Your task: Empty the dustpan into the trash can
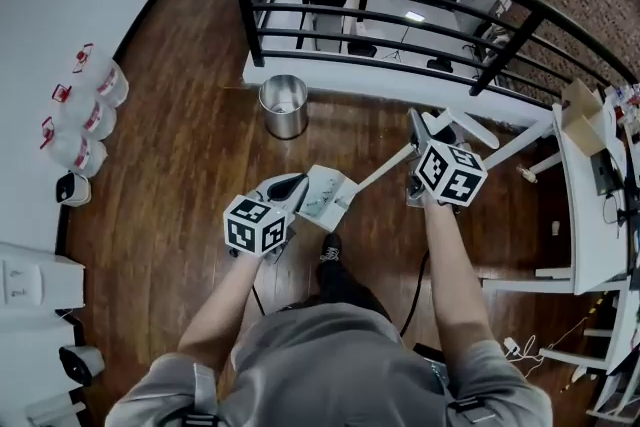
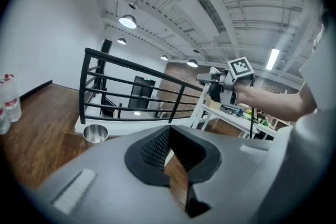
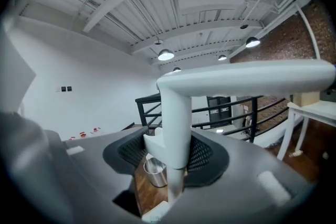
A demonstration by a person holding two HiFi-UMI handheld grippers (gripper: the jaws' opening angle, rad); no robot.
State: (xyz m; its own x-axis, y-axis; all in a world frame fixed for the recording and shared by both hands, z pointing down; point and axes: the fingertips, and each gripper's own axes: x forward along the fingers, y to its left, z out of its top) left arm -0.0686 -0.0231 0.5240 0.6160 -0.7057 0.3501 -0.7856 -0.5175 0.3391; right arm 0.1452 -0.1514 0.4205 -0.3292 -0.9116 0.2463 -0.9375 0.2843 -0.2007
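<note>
In the head view my right gripper (image 1: 424, 137) is shut on the long white handle (image 1: 385, 170) of the dustpan (image 1: 328, 195), whose pan hangs low between my two hands. In the right gripper view that handle (image 3: 176, 118) stands upright between the jaws of the right gripper (image 3: 173, 149), its top bending off to the right. The left gripper (image 1: 292, 187) sits just left of the pan. Its jaws (image 2: 169, 136) meet at the tips with nothing between them. The steel trash can (image 1: 284, 105) stands on the wood floor ahead by the railing, and it also shows as the trash can (image 2: 95, 134) and trash can (image 3: 155, 171).
A black railing (image 1: 400, 10) runs behind the can. Several water jugs (image 1: 85, 105) stand along the left wall. A white table (image 1: 585, 185) with clutter is at the right. A cable (image 1: 415, 290) lies on the floor by my shoe (image 1: 330, 250).
</note>
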